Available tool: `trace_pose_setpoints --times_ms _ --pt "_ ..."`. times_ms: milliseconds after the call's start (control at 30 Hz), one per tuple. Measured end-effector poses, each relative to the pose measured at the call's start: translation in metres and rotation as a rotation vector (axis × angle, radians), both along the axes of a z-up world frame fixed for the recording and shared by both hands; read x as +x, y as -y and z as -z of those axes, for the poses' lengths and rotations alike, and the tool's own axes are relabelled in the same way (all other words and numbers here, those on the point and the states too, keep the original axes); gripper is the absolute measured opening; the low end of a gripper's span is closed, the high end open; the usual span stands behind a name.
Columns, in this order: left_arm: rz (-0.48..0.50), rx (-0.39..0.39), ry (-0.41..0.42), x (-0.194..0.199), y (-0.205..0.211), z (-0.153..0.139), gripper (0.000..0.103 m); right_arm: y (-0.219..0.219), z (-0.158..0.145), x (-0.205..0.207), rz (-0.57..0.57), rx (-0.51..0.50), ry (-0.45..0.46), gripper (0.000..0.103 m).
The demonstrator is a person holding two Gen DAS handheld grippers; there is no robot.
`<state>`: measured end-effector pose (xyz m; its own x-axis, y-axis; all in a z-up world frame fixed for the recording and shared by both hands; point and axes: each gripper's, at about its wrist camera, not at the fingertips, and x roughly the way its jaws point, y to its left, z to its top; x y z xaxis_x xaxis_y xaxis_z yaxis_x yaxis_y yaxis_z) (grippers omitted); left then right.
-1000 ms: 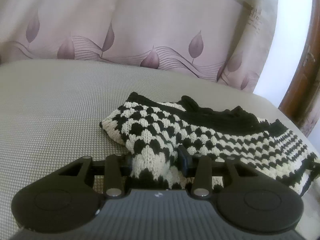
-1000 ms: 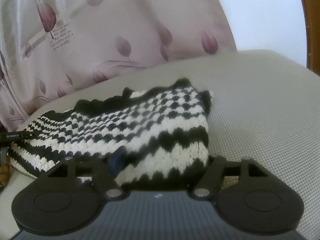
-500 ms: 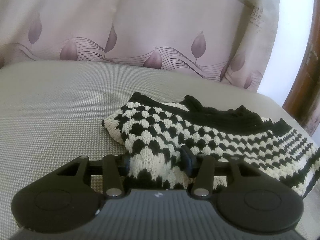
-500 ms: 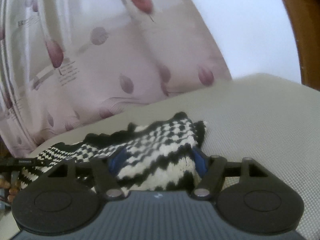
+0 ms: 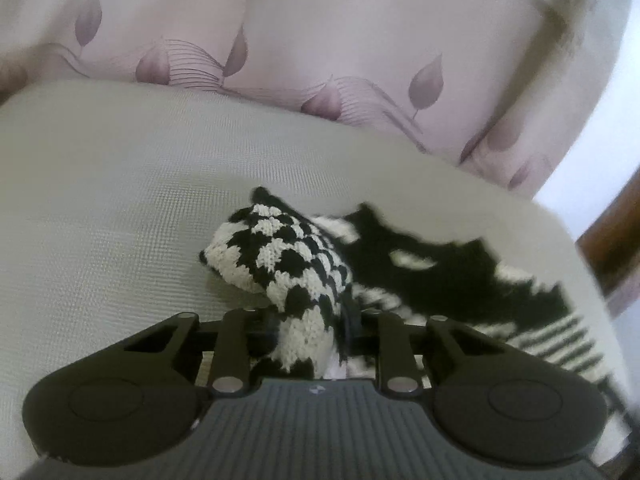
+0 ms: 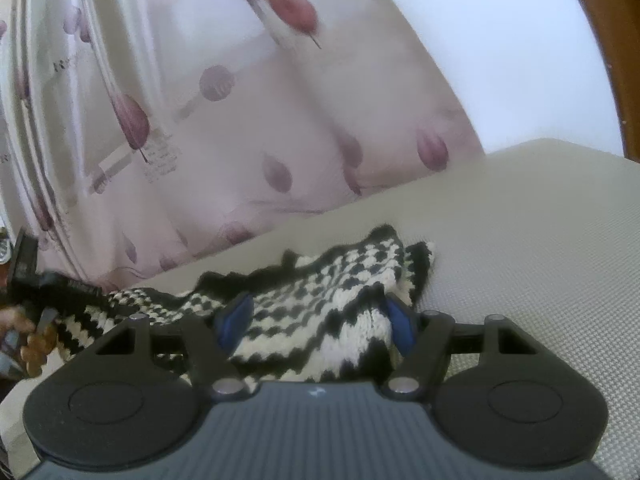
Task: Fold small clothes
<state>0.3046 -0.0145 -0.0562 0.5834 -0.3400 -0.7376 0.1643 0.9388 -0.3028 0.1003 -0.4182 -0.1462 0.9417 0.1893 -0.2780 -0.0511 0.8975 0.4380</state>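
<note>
— Holding what, and where?

— My left tool point(image 5: 310, 324) and right tool point(image 6: 316, 320) each pinch a near corner of a black-and-white knitted garment point(image 5: 296, 256) lifted off the grey cushion point(image 5: 100, 200), likely to carry that edge over into a fold.

— Anything unclear?

— Its far half blurs; the curtain point(image 6: 240, 140) hides what lies behind.

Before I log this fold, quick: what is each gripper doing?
Left gripper: shut on the knitted garment.
Right gripper: shut on the knitted garment's other edge.
</note>
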Motion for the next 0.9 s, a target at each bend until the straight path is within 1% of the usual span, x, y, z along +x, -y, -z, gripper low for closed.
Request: trace_pose_setpoints --times_ms 67,133,200,300,367,433,500,533,567,600,633,667,700,767,800,833,867,900 --pt "0.002 -0.014 0.004 -0.006 0.019 -0.015 0.023 0.001 0.000 -0.001 -0.002 0.005 0.005 0.071" --pt "0.027 -0.024 0.016 -0.016 0.042 -0.026 0.023 0.002 -0.001 -0.001 -0.007 0.011 0.006 0.071" --pt "0.055 -0.037 0.027 -0.028 0.065 -0.033 0.020 0.002 0.000 -0.001 -0.007 0.015 0.003 0.071" --pt "0.093 -0.085 0.020 -0.046 0.099 -0.032 0.017 0.002 -0.001 -0.002 -0.010 0.017 0.007 0.071" --pt "0.135 -0.095 0.024 -0.057 0.118 -0.024 0.016 0.002 -0.001 -0.003 -0.006 0.020 0.009 0.071" --pt "0.150 -0.129 0.002 -0.062 0.127 -0.010 0.016 0.005 -0.001 -0.001 -0.013 0.040 0.000 0.071" --pt "0.157 -0.195 -0.017 -0.062 0.125 0.004 0.016 0.012 -0.002 0.000 0.008 0.080 -0.017 0.071" --pt "0.158 -0.246 -0.012 -0.061 0.119 0.010 0.016 0.017 -0.005 -0.001 0.020 0.112 -0.024 0.071" --pt "0.167 -0.305 -0.007 -0.062 0.112 0.014 0.017 0.021 -0.011 -0.005 0.030 0.156 -0.012 0.071" --pt "0.183 -0.364 -0.009 -0.062 0.106 0.019 0.017 0.022 -0.021 -0.011 0.018 0.203 0.033 0.071" --pt "0.192 -0.409 -0.006 -0.064 0.102 0.022 0.017 0.022 -0.030 -0.015 -0.002 0.222 0.069 0.071" --pt "0.199 -0.441 0.004 -0.065 0.098 0.025 0.019 0.019 -0.040 -0.017 -0.035 0.233 0.101 0.071" --pt "0.207 -0.453 0.013 -0.066 0.096 0.027 0.023 0.014 -0.050 -0.014 -0.083 0.248 0.112 0.071" --pt "0.223 -0.476 0.024 -0.068 0.092 0.027 0.024 0.004 -0.060 0.003 -0.189 0.315 0.078 0.071" --pt "0.226 -0.502 0.035 -0.071 0.088 0.025 0.024 -0.002 -0.061 0.017 -0.241 0.351 0.044 0.071" --pt "0.232 -0.534 0.048 -0.074 0.084 0.023 0.025 -0.007 -0.060 0.027 -0.260 0.365 0.017 0.071" --pt "0.239 -0.567 0.063 -0.077 0.078 0.018 0.032 -0.014 -0.059 0.039 -0.276 0.372 -0.019 0.071" --pt "0.241 -0.587 0.081 -0.081 0.074 0.014 0.044 -0.020 -0.056 0.052 -0.296 0.379 -0.053 0.071"
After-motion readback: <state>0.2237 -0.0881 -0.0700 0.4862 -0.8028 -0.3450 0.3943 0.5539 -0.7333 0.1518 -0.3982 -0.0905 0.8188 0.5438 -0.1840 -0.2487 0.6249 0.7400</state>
